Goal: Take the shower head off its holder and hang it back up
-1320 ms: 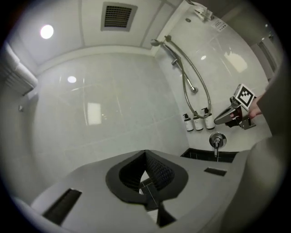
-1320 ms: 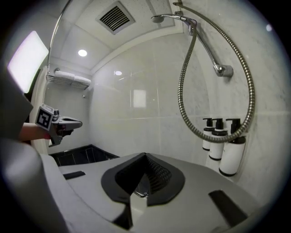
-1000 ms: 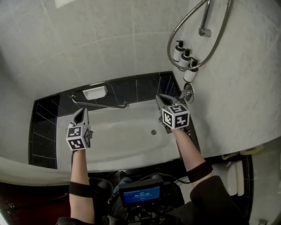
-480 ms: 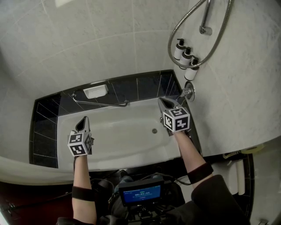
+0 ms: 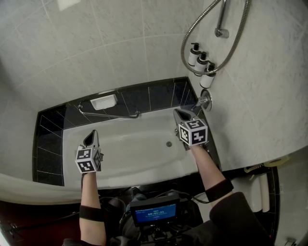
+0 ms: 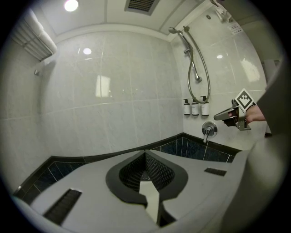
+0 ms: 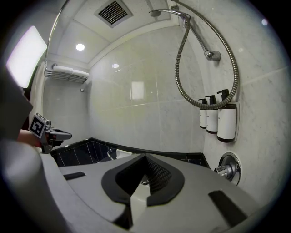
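One chrome shower head [image 7: 160, 11] sits hooked in its holder [image 7: 185, 18] atop the wall rail [image 7: 198, 37], ribbed metal hose [image 7: 178, 84] looping below. Both claws are pressed together w/ nothing btwn: left gripper [image 5: 91, 135] has sunk lower over the glossy white tub [image 5: 134, 161], right gripper [image 5: 180, 114] hangs near the tap [image 5: 206, 101]. Fits pre-grab or post-rehang.

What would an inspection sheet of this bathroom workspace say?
Surface: white bathtub, drain in its floor.
Job's things: shower head up on its wall holder; hose hanging in a loop.
Clutter: three dispenser bottles on the wall, soap dish, grab bar.
Grippers: left claw and right claw both shut, holding nothing, over the tub.
Cables: dark lead beside the chest screen.
Surroundings: pale tiled walls, mixer valve, towel rack, ceiling vent.
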A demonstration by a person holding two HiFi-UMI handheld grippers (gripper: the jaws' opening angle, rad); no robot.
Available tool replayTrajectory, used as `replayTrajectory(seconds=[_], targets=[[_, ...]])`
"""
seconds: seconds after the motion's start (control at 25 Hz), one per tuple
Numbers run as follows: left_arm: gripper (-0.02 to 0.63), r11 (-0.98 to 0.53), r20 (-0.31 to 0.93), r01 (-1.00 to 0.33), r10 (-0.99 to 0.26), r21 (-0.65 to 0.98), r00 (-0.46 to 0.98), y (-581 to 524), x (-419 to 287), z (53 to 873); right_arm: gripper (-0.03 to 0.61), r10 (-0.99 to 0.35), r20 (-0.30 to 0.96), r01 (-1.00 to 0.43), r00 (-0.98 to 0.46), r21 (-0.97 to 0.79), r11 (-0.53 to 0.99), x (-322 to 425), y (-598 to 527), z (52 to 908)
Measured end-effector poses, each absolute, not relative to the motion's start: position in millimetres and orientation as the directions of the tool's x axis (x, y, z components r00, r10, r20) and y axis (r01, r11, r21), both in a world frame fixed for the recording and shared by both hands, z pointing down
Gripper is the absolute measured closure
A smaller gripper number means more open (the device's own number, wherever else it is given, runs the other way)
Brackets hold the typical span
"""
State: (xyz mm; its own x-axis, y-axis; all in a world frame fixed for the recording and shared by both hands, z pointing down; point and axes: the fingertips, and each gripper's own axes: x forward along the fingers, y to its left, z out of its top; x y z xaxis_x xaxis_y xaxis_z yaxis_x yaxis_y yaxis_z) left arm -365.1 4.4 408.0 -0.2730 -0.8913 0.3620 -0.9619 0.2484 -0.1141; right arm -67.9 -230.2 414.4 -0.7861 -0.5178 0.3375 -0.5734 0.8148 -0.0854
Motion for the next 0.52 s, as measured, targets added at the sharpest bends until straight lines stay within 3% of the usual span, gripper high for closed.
replayTrajectory(seconds=[0.52], targets=[[0.611, 0.24, 0.366, -0.964, -0.892, -0.111, -0.264, 4.8, -358.9, 414.0, 0.561, -0.517, 0.343, -0.573, -0.784, -0.08, 0.815, -65.3, -228.8, 414.7]])
